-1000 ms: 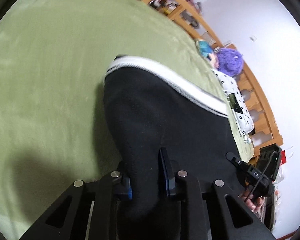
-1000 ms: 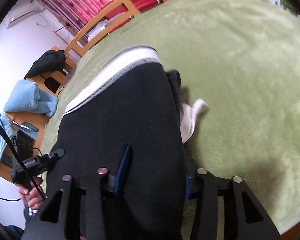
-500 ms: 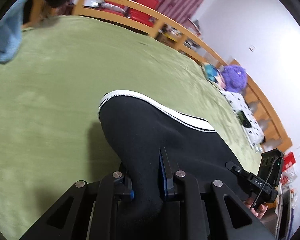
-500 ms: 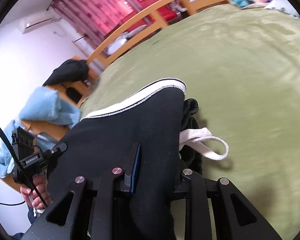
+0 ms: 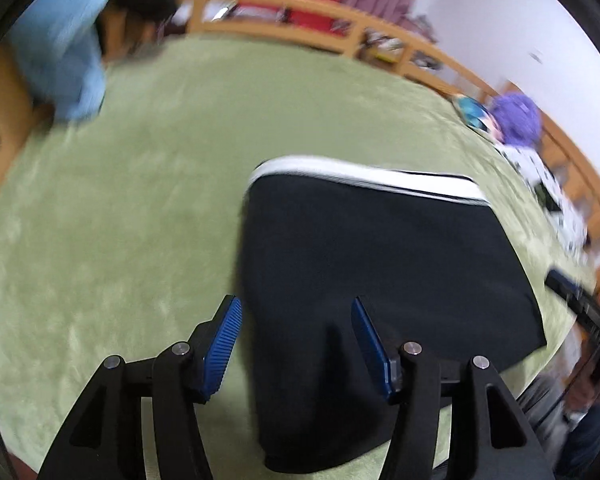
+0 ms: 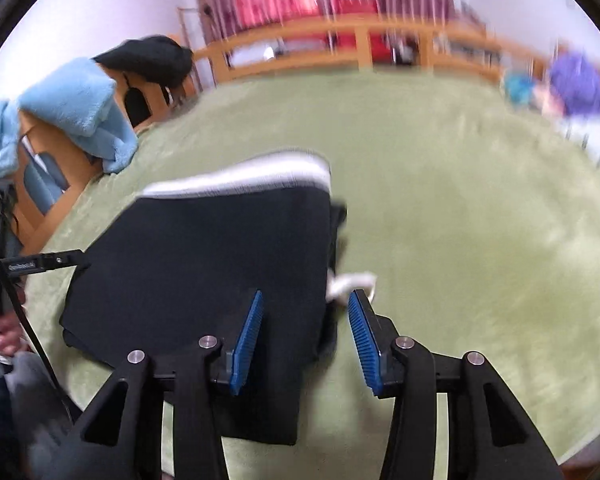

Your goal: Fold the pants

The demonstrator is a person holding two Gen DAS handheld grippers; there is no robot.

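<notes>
- Left wrist view: left gripper point(image 5: 296, 346) has its jaws parted about halfway, having just been opening; nothing is clamped, and neither blue pad presses on cloth
- The black pants point(image 5: 384, 264) lie folded flat on the green blanket point(image 5: 112, 220); their left edge runs between the two fingers, so the right finger point(image 5: 370, 346) sits over black cloth and the left finger point(image 5: 220, 344) over bare blanket just beside that edge
- The white waistband point(image 5: 364, 178) marks the far edge of the fold; view blurred
- Right wrist view: right gripper point(image 6: 304, 338) jaws stand moderately apart, also just been opening, holding nothing
- The right edge of the pants point(image 6: 204, 264) falls between the fingers; the left finger point(image 6: 248, 338) is over black cloth, the right finger point(image 6: 364, 344) over the blanket point(image 6: 480, 240)
- A white drawstring point(image 6: 350, 282) pokes out from that edge, just ahead of the right fingertip; contact cannot be told
- The other hand point(image 6: 4, 330) shows at the left rim
</notes>
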